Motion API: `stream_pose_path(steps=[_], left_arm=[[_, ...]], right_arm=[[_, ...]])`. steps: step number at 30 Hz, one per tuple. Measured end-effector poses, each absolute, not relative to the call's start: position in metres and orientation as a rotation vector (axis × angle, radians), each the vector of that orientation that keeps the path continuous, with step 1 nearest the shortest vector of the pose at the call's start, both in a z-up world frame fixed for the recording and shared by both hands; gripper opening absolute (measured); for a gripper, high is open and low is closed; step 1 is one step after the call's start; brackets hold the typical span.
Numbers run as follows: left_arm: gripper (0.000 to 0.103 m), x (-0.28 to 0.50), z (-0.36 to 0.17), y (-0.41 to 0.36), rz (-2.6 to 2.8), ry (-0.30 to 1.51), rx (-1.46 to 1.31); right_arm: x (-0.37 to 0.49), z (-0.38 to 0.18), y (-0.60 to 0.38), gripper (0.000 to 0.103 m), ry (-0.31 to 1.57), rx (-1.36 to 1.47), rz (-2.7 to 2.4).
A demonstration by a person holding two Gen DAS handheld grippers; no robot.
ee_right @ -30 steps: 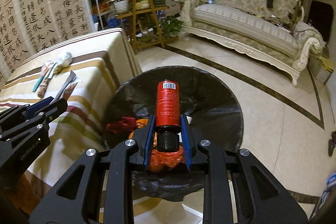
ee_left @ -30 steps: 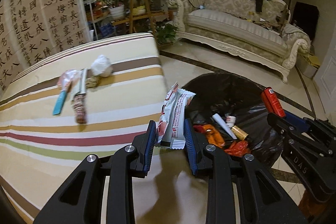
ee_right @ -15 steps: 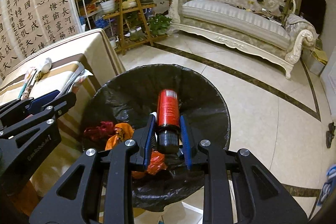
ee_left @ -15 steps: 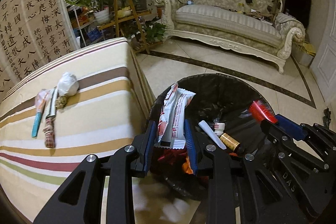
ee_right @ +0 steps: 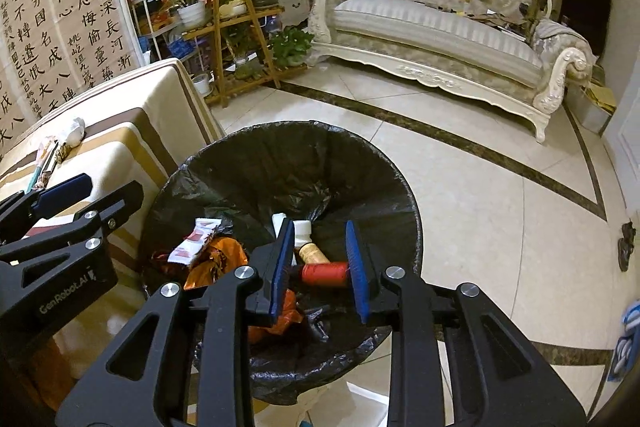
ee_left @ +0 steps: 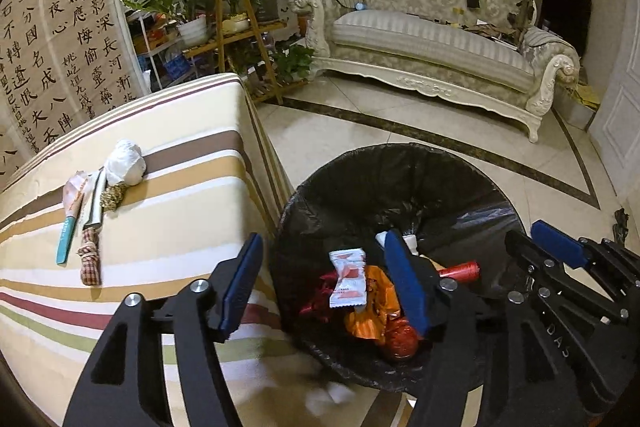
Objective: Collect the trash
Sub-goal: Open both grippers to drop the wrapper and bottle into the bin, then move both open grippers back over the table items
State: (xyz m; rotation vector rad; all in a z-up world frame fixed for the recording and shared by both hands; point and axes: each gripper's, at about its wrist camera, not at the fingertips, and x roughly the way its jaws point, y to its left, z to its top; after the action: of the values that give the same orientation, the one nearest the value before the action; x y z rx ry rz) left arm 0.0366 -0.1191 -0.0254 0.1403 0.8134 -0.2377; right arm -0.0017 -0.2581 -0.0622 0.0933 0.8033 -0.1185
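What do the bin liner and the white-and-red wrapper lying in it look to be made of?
Bin liner: thin black plastic film, by its crinkled folds and dull glints. White-and-red wrapper: probably glossy printed plastic film, judging by its crimped, serrated ends and flat pillow shape; a foil lining cannot be ruled out.

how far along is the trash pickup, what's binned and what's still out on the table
Done: the white snack wrapper and red bottle lie in the black-lined bin with older rubbish. In hand: nothing; the left gripper and right gripper are opening, empty, above the bin. Left: the white wad, the teal-ended wrapper and the other scraps on the striped table.
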Motion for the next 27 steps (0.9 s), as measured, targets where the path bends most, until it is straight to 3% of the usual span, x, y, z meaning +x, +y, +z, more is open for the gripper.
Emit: stream_pose_path(steps=[15, 27], left_arm=[[0.068, 0.031, -0.014, -0.069, -0.139, 0.798, 0.089], [0.068, 0.03, -0.009, 0.017, 0.026, 0.803, 0.036]], right_arm=[[0.002, -0.049, -0.229, 0.042, 0.782, 0.072, -0.059], [0.017, -0.037, -0.171, 0.043, 0.781, 0.024, 0.064]])
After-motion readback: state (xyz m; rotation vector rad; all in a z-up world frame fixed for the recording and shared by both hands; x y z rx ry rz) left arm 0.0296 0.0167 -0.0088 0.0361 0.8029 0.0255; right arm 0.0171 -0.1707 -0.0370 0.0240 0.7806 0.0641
